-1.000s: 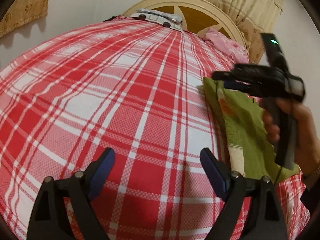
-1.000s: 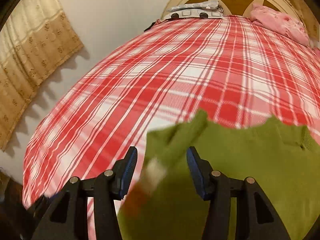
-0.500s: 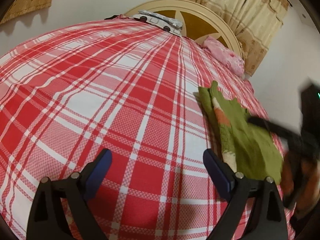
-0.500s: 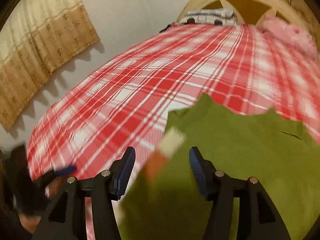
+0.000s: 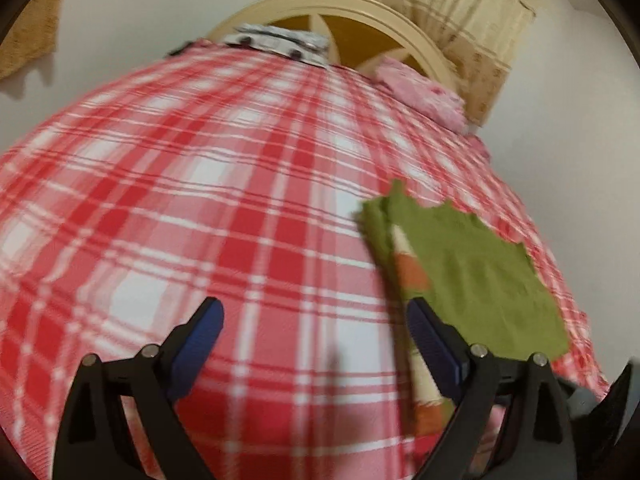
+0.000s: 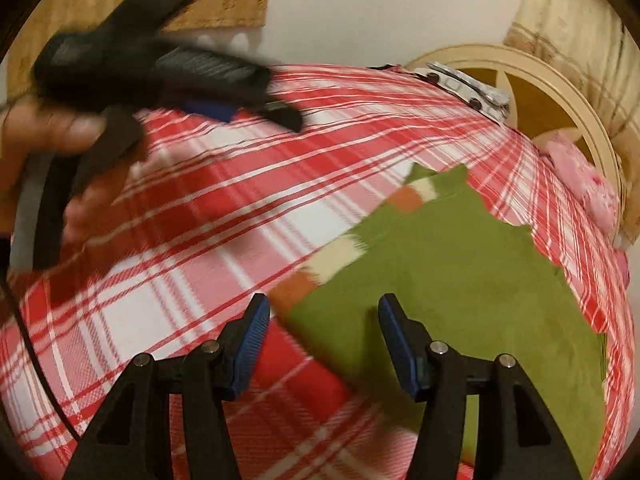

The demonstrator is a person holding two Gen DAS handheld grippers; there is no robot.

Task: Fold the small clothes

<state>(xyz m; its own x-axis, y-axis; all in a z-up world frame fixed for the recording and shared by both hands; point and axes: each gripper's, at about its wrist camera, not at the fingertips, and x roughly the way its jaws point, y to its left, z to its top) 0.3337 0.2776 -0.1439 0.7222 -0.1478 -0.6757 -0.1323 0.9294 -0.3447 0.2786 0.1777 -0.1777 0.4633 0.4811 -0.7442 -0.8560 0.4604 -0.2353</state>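
1. The left gripper, black with blue pads, hangs over bare red-and-white plaid bedsheet; its fingers stand wide apart with nothing between them. Bring it toward three o'clock before closing, since the cloth lies off that side.
2. The small olive-green garment with an orange-and-cream striped edge lies flat on the sheet at about three o'clock in the left wrist view, its striped edge just beside the right-hand pad. Judged from that, one fold looks done and the piece is lying free.
3. The right gripper has just eased its jaws wider; they stand apart above the garment's near left corner, the pads pressing nothing.
4. For the next fold, pinch the striped edge low, catching every layer, and carry it across toward three o'clock without dragging the sheet.
5. The pink pillow at one o'clock is well apart.
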